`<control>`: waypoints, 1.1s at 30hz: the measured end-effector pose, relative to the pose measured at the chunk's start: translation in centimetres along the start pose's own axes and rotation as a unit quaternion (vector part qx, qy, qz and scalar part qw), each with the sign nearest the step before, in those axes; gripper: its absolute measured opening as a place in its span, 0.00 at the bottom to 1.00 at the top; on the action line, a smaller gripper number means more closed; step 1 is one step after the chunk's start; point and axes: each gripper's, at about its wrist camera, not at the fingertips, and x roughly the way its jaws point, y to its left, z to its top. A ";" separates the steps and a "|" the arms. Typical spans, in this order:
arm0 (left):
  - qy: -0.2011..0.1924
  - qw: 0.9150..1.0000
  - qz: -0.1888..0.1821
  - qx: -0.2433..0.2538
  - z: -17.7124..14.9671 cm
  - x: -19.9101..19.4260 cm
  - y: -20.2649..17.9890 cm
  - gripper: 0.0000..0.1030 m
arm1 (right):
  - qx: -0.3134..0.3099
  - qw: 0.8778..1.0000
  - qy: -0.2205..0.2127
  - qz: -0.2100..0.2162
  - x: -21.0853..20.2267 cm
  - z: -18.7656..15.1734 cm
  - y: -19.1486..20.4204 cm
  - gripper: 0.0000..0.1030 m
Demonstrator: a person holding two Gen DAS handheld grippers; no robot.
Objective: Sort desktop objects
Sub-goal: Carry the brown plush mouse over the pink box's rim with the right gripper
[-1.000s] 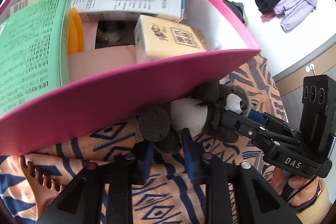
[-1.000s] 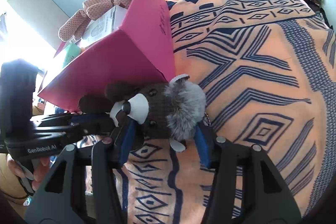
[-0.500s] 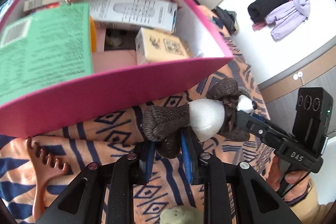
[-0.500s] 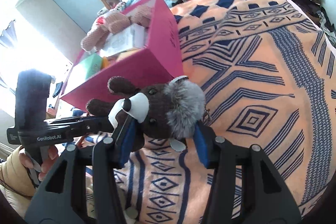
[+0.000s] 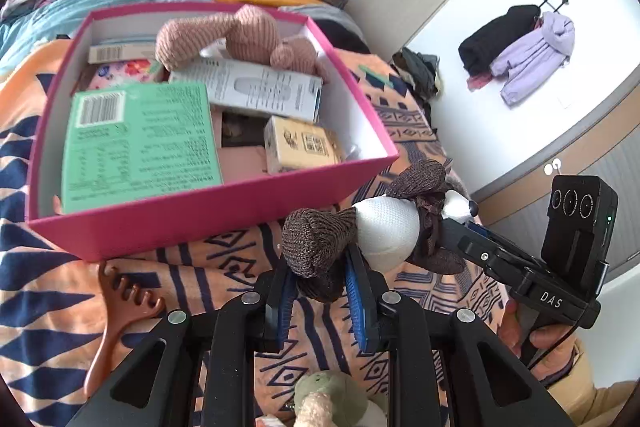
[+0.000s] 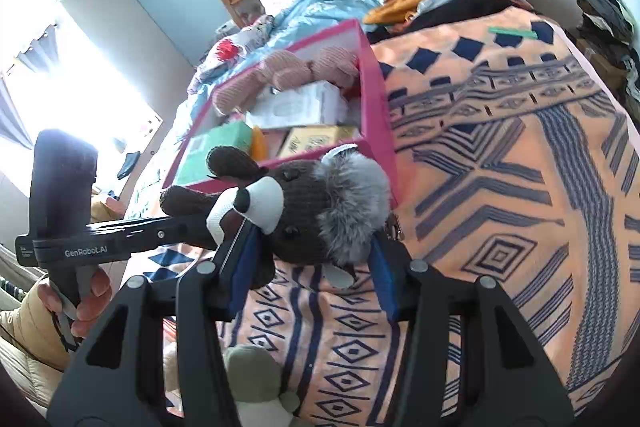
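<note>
Both claws grip one brown plush toy (image 5: 384, 227), held in the air just in front of the near wall of the pink box (image 5: 192, 219), above the patterned blanket (image 6: 500, 187) on the bed. The left claw (image 5: 320, 291) is clenched on the toy's brown knitted leg, blue pads pressing from both sides. The right claw (image 6: 312, 267) clasps its furry head from below, the white snout pointing toward the left claw. Beyond the left claw, the box holds a green carton (image 5: 136, 143), a white carton (image 5: 260, 91), a yellow box (image 5: 304, 143) and a pink knitted toy (image 5: 240, 35). A brown comb (image 5: 120, 311) lies left of the left claw, and a green plush (image 5: 328, 399) sits beneath it
</note>
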 end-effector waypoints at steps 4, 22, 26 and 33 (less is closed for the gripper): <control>-0.014 1.000 0.004 0.001 1.4 -0.3 -1.1 0.22 | -0.015 1.000 -0.008 0.006 -0.2 1.0 1.0 0.52; -0.043 0.998 0.045 -0.002 4.6 -1.5 -0.1 0.22 | -0.049 0.999 -0.013 0.015 2.2 5.4 2.7 0.52; -0.042 0.998 0.053 -0.009 5.0 -0.9 0.3 0.22 | -0.053 0.998 -0.010 0.013 3.1 6.0 2.6 0.52; -0.037 0.997 0.067 -0.020 5.7 0.2 1.2 0.22 | -0.057 0.998 0.002 0.008 4.7 6.6 2.2 0.52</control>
